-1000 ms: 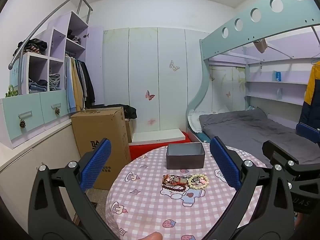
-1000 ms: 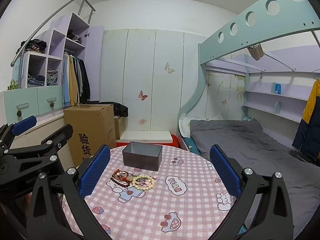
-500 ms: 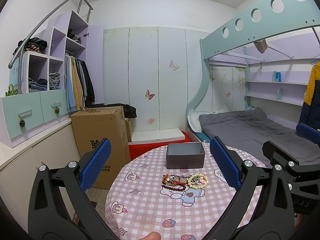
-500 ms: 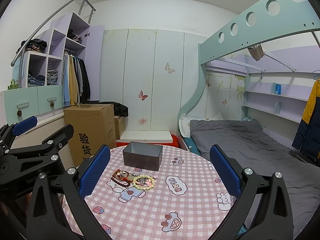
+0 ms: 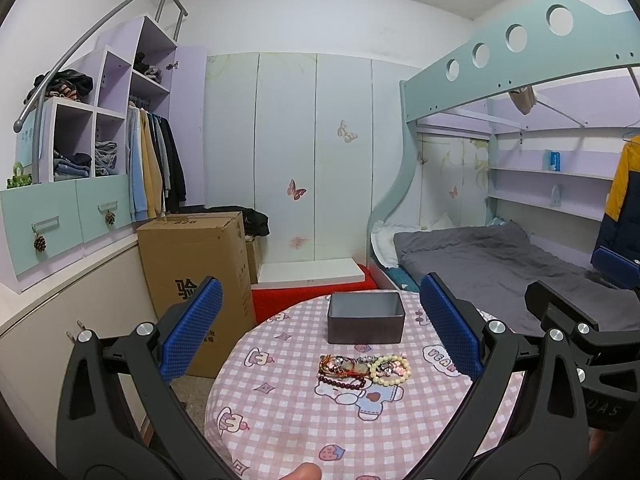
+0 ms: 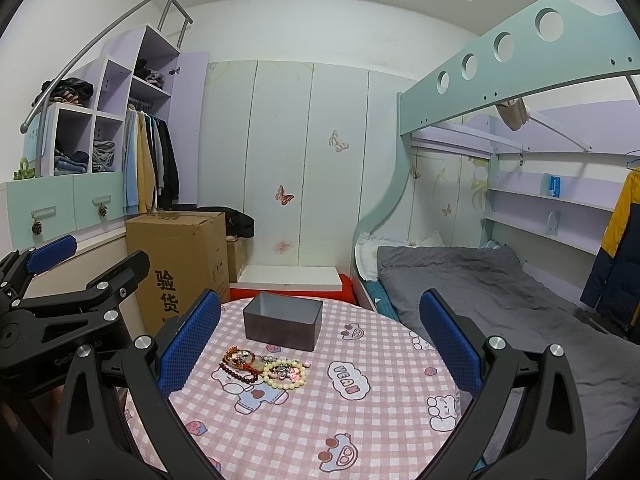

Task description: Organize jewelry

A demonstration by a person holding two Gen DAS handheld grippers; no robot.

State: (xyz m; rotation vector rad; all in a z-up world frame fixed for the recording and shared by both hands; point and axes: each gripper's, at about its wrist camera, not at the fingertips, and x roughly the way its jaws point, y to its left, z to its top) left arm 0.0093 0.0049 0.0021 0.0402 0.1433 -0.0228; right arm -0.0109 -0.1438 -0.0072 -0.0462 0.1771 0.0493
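Note:
A small pile of bead bracelets [image 5: 362, 369] lies on the round table with a pink checked cloth [image 5: 288, 412]; it holds a cream bead ring, a dark red bead string and a multicoloured one. An open grey box [image 5: 365, 317] stands just behind the pile. My left gripper [image 5: 320, 332] is open and empty, held back above the near table edge. My right gripper [image 6: 320, 334] is open and empty, also held back from the bracelets [image 6: 264, 369] and the grey box [image 6: 282, 320]. The left gripper's body also shows at the left of the right wrist view.
A tall cardboard box [image 5: 196, 268] stands on the floor left of the table. A bunk bed with grey bedding [image 5: 492, 256] is to the right. A wardrobe with hanging clothes [image 5: 154, 168] and drawers is on the left wall.

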